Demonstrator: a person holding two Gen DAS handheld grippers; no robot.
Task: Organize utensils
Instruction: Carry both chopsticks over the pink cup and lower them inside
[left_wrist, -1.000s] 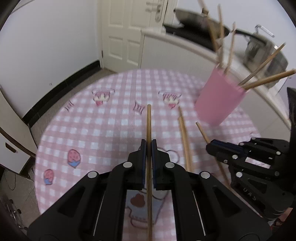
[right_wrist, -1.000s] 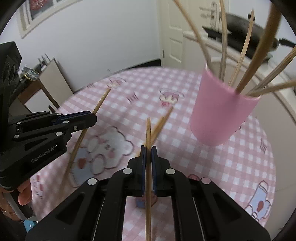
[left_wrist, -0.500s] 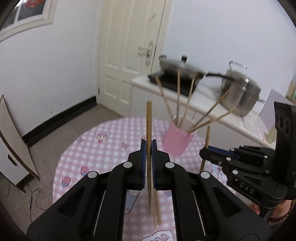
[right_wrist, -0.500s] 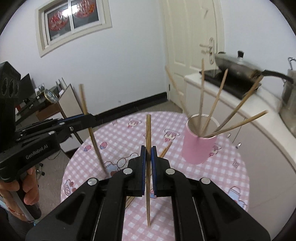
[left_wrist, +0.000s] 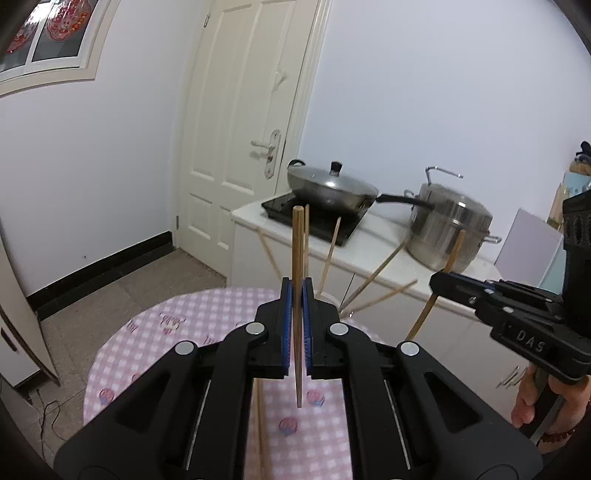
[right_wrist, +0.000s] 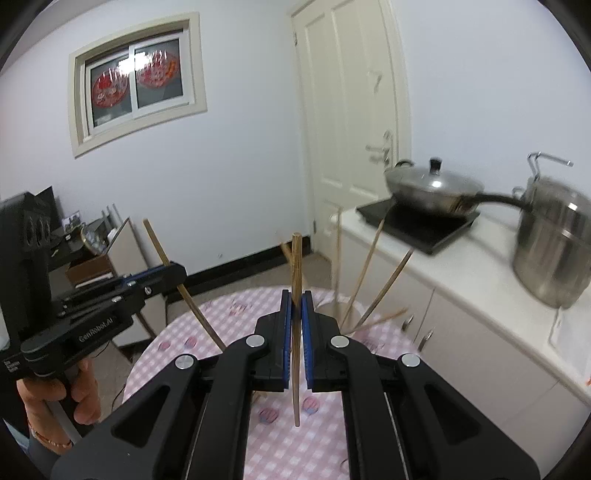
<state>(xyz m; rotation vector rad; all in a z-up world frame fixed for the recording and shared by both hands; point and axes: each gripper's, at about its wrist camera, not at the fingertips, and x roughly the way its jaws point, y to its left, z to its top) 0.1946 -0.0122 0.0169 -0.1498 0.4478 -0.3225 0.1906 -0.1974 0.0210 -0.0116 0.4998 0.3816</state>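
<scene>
My left gripper (left_wrist: 297, 295) is shut on a wooden chopstick (left_wrist: 297, 254) held upright, high above the pink checked round table (left_wrist: 155, 332). My right gripper (right_wrist: 295, 306) is shut on another chopstick (right_wrist: 295, 266), also upright. Each gripper shows in the other's view: the right one (left_wrist: 439, 282) with its chopstick (left_wrist: 436, 291), the left one (right_wrist: 177, 275) with its chopstick (right_wrist: 170, 269). Several chopsticks (left_wrist: 373, 280) (right_wrist: 384, 288) fan out from the cup, which is hidden behind my fingers. One more chopstick (left_wrist: 258, 424) lies on the table.
A white counter (left_wrist: 369, 251) behind the table carries a black cooktop with a lidded wok (left_wrist: 328, 184) and a steel pot (left_wrist: 447, 229). A white door (left_wrist: 236, 147) is at the back. A cabinet and clutter (right_wrist: 92, 251) stand to the left.
Both grippers have risen from the table surface with their chopsticks and tilted up, so the table and pink cup have dropped low and the cup is now hidden.
</scene>
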